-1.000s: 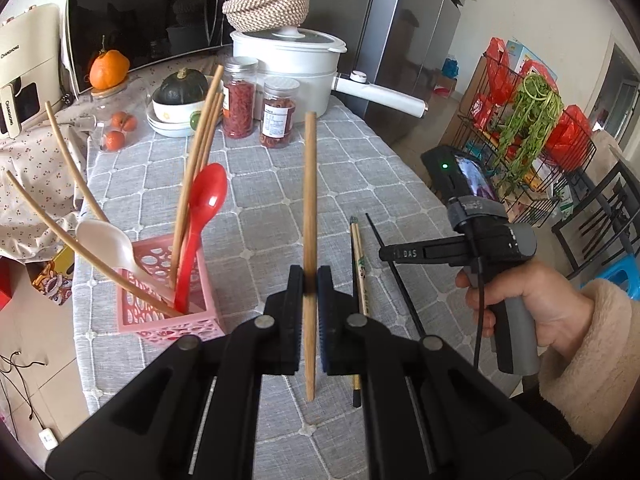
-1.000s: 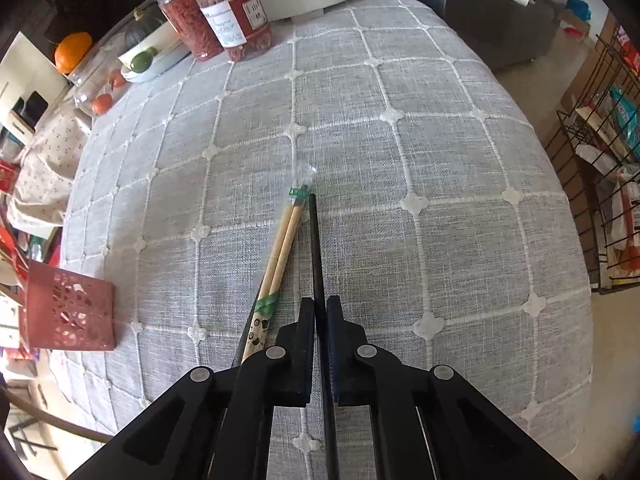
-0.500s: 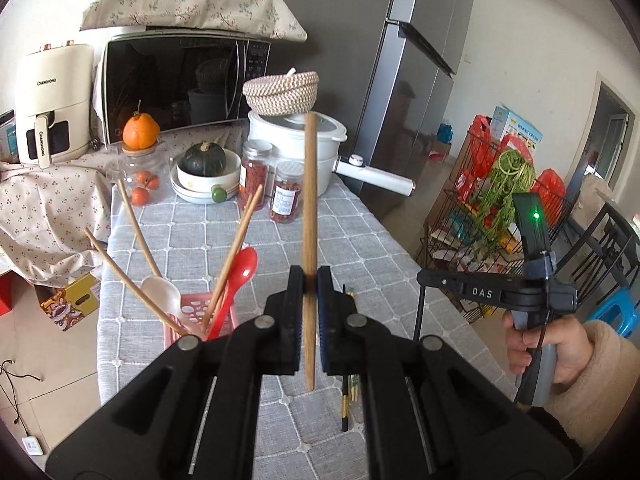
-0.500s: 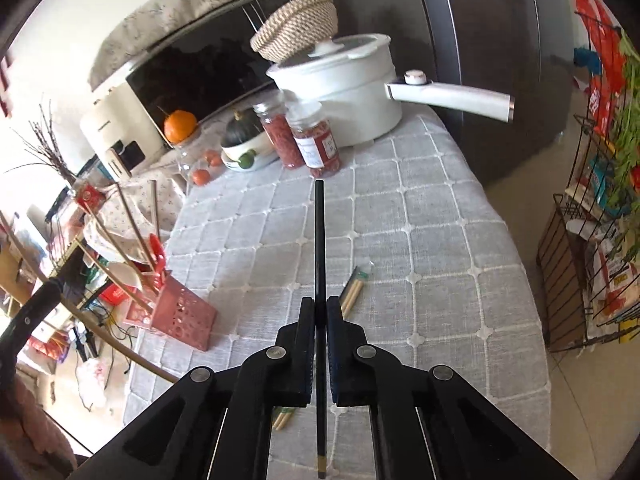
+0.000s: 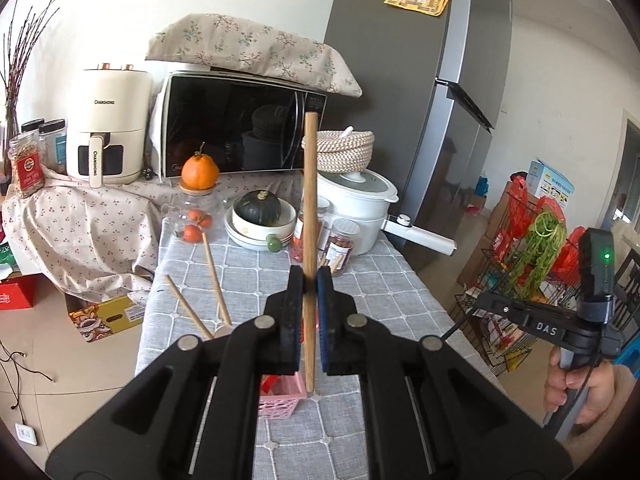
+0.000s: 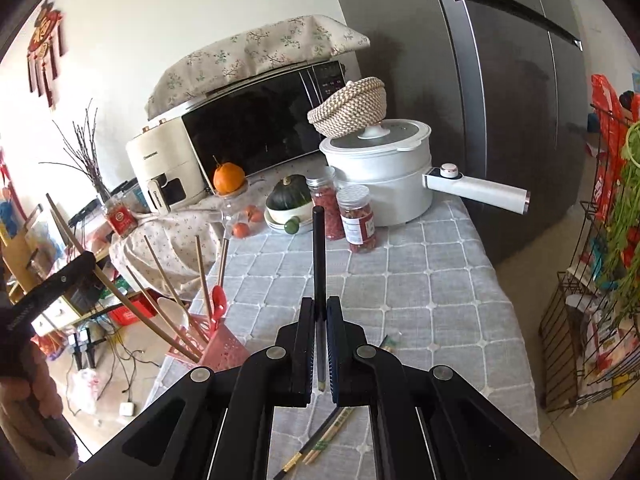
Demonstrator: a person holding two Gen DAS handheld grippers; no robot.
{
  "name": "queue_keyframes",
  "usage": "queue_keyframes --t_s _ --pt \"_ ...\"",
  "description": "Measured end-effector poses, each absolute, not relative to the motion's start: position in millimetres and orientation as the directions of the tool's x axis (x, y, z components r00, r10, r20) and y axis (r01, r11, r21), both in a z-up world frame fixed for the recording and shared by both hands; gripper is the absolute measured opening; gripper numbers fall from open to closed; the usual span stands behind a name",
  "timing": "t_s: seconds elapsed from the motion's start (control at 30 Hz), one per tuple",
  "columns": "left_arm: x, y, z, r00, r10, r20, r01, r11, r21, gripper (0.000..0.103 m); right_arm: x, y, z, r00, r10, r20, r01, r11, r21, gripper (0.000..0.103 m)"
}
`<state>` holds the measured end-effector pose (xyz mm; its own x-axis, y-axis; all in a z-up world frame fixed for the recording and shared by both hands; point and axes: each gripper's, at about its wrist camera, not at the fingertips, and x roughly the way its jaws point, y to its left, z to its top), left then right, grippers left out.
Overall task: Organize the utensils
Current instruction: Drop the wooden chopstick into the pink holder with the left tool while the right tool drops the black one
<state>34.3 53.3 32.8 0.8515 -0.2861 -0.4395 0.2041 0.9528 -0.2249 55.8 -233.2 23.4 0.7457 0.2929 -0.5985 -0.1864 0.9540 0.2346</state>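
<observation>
Left wrist view: the left gripper [image 5: 309, 280] has risen since a second ago, its jaws clamped on an upright wooden chopstick [image 5: 309, 216] above the pink utensil basket [image 5: 280, 402].

Right wrist view: the right gripper [image 6: 320, 312] has lifted its black chopstick [image 6: 318, 264] off the bench [image 6: 420, 292], jaws pinching it. The basket [image 6: 220, 350] holds chopsticks, a white spoon [image 6: 174, 312] and a red spoon [image 6: 218, 298].
</observation>
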Motion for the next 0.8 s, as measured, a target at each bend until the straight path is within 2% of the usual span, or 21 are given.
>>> queue_keyframes --t_s 0.33,0.67,0.73,0.8 --pt "50 54 11 0.855 -0.220 -0.469 0.160 0.973 -0.164 0.008 58 -210 24 0.720 0.343 -0.604 -0.243 0.939 0.244 0.005" --pt "77 50 -22 0.764 -0.227 -0.604 0.149 0.973 -0.177 0.009 55 -207 28 0.711 0.386 -0.588 -0.266 0.922 0.283 0.005" --pt "76 49 -22 0.756 -0.196 -0.624 0.129 0.980 -0.152 0.019 55 -207 30 0.710 0.399 -0.581 -0.272 0.916 0.296 0.005" --pt "72 53 -16 0.766 -0.189 -0.615 0.117 0.981 -0.156 0.043 54 -206 33 0.708 0.415 -0.572 -0.280 0.908 0.312 0.005"
